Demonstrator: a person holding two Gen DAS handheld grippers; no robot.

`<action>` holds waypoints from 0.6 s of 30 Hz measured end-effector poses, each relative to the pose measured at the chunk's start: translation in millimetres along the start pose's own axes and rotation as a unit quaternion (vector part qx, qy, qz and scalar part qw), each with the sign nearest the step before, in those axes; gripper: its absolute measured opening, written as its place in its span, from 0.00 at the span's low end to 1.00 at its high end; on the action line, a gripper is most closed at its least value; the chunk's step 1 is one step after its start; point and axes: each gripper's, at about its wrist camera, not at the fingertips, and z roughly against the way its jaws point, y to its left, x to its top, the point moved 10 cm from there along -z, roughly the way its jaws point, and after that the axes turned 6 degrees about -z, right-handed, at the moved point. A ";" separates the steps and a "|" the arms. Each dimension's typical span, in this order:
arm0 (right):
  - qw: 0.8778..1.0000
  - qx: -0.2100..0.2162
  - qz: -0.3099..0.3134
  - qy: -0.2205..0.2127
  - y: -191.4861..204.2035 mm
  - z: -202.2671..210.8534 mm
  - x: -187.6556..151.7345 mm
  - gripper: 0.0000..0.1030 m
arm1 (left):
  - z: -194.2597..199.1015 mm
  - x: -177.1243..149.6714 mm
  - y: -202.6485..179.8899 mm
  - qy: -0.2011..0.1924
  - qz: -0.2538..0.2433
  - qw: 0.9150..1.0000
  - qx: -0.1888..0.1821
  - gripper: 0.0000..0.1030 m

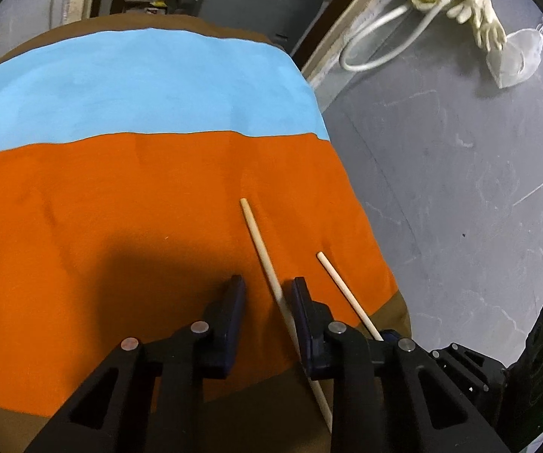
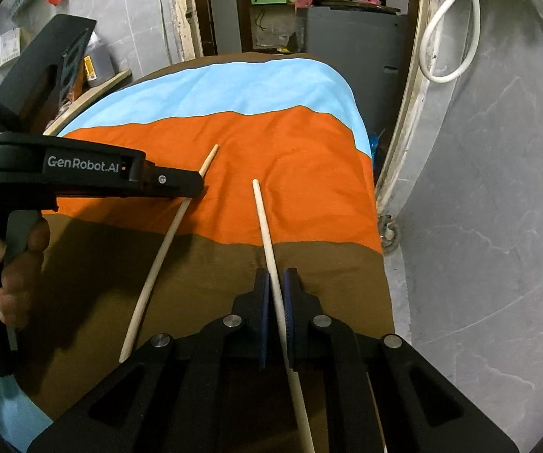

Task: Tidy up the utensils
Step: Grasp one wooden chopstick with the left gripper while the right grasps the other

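Observation:
Two pale wooden chopsticks are on a table covered with brown, orange and blue cloth. My left gripper (image 1: 265,290) is open, its jaws wide apart, with one chopstick (image 1: 260,241) lying on the cloth between them, close to the right finger. My right gripper (image 2: 276,283) is shut on the other chopstick (image 2: 265,226), which points forward over the cloth. In the left wrist view that second chopstick (image 1: 341,288) shows to the right. In the right wrist view the left gripper body (image 2: 82,170) sits over the first chopstick (image 2: 158,260).
The orange cloth (image 1: 120,207) and blue cloth (image 1: 139,83) cover the table; the table's right edge drops to a grey floor (image 1: 460,188). A white hose (image 1: 377,49) and pale gloves (image 1: 471,7) lie on the floor. A dark cabinet (image 2: 350,41) stands beyond the table.

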 end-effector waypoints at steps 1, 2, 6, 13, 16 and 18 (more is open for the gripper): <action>1.000 0.002 0.000 0.001 -0.6 -1.2 0.5 0.06 | -2.3 2.2 -1.3 0.008 -0.002 1.000 -0.001 0.23; 1.000 0.004 -0.001 0.002 -1.2 -2.6 0.9 0.06 | -4.1 4.2 -2.5 0.014 -0.004 1.000 -0.001 0.23; 1.000 0.009 -0.006 0.009 -2.5 -7.8 5.7 0.06 | -6.1 5.6 -2.6 0.023 -0.014 1.000 0.011 0.13; 1.000 0.009 -0.006 0.023 0.5 -13.8 7.8 0.06 | 0.7 -4.4 6.5 0.023 0.015 1.000 0.001 0.08; 0.999 0.012 -0.006 0.032 1.9 -19.1 11.9 0.06 | 11.0 -20.1 9.2 0.021 0.010 1.000 0.013 0.05; 0.999 0.016 -0.009 0.040 2.4 -22.6 13.9 0.06 | 23.0 -35.5 14.1 0.019 0.007 1.000 0.021 0.05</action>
